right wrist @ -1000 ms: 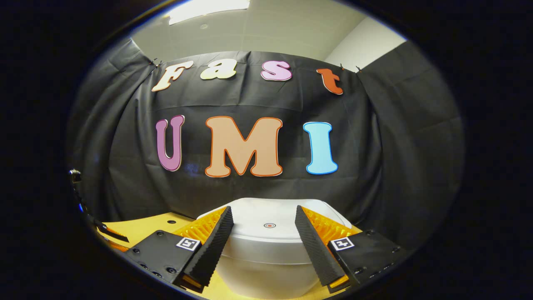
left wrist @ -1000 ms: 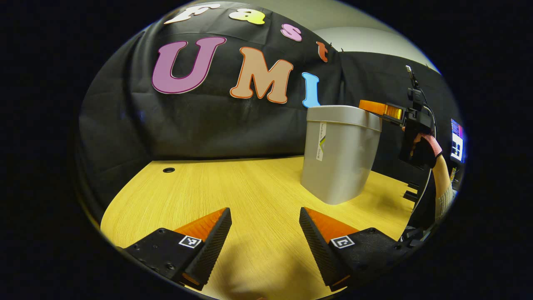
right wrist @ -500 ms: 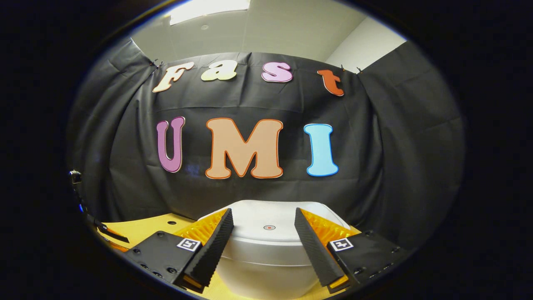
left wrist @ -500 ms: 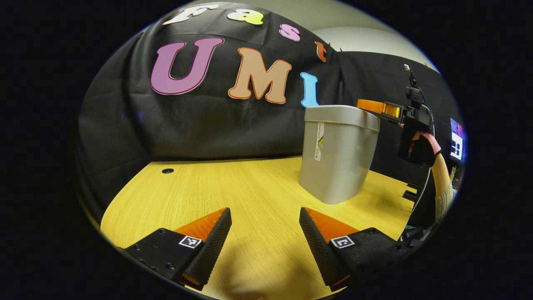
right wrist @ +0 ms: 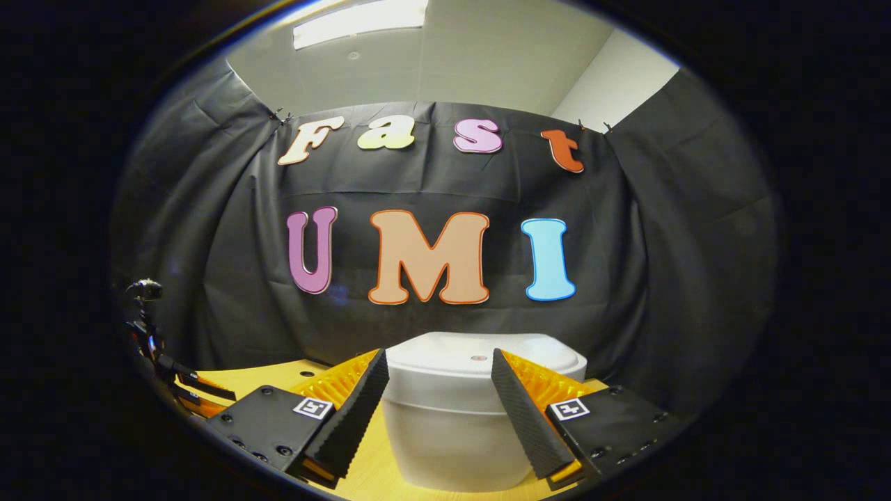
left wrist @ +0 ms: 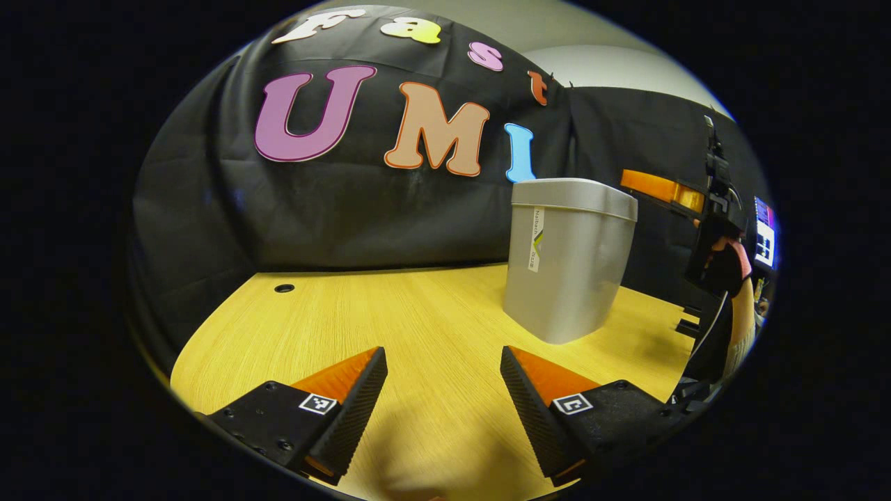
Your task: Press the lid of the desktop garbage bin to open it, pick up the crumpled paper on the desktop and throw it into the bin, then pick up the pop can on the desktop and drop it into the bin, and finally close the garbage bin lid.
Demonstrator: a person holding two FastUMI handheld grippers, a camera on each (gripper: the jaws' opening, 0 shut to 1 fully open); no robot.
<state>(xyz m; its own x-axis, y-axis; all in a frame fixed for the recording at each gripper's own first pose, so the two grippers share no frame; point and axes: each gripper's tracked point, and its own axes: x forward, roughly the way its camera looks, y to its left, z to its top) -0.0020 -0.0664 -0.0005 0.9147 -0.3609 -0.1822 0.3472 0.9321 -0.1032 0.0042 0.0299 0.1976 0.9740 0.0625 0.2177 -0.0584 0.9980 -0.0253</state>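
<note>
A grey desktop bin (left wrist: pixel 567 261) with its lid down stands on the yellow wooden table (left wrist: pixel 390 313), right of centre in the left gripper view. My left gripper (left wrist: pixel 443 379) hovers open low over the table, well short of the bin. The right gripper (left wrist: pixel 658 189), held by a hand, shows to the right of the bin's top, drawn clear of the lid. In the right gripper view the bin (right wrist: pixel 452 417) sits straight ahead with its flat lid (right wrist: pixel 480 353) shut, and my right gripper (right wrist: pixel 438 390) is open with nothing between its fingers.
A small round cable hole (left wrist: pixel 283 287) lies at the table's far left. The black cloth wall (left wrist: pixel 334 209) backs the table. A lit screen (left wrist: pixel 764 233) shows at the far right. The other gripper's fingers (right wrist: pixel 202 390) show at the left edge of the right gripper view.
The right gripper has drawn back from over the bin lid and lowered; the lid now looks flatter and farther off. My left gripper has stayed still.
</note>
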